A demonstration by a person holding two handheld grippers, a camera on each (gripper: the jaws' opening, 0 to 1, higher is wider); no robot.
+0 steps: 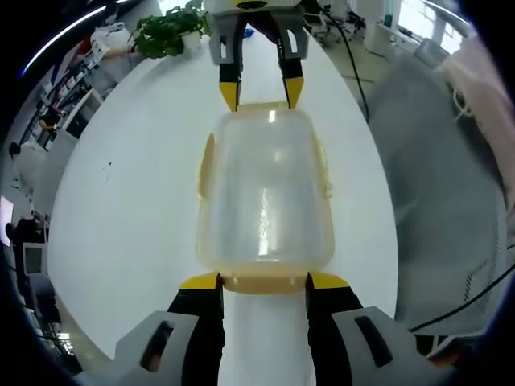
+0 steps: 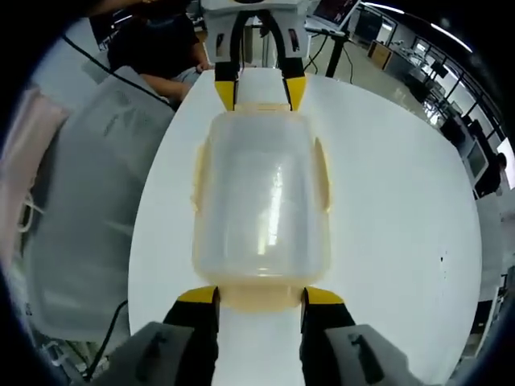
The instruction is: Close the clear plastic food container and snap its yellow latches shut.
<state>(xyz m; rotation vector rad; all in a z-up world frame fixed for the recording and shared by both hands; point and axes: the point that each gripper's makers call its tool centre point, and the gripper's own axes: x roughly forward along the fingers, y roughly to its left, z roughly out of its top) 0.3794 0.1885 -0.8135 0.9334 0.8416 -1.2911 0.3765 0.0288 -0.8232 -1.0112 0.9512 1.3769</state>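
— Yellow tips first: how does the left gripper (image 1: 263, 281) stand?
— In the left gripper view its two jaws rise at the bottom centre, spread apart, their tips at the near end latch (image 1: 263, 283) of the clear plastic food container (image 1: 264, 193). Whether they press that latch or merely flank it, I cannot tell.
— And the right gripper (image 2: 261, 296)?
— Same picture in the right gripper view: jaws parted at the bottom centre, tips on either side of the near end latch (image 2: 259, 297), contact unclear. It also appears at the top centre of the left gripper view (image 1: 261, 92), at the container's far end.
— Where is the container?
— Mid-frame in both views, lid on, lying on the white table (image 1: 145, 201) between the two grippers, pale yellow side latches (image 1: 324, 165) along its long edges.
— Beyond it?
— A potted plant (image 1: 165, 34) at upper left of the left gripper view; a seated person (image 2: 157, 44) at upper left of the right gripper view.
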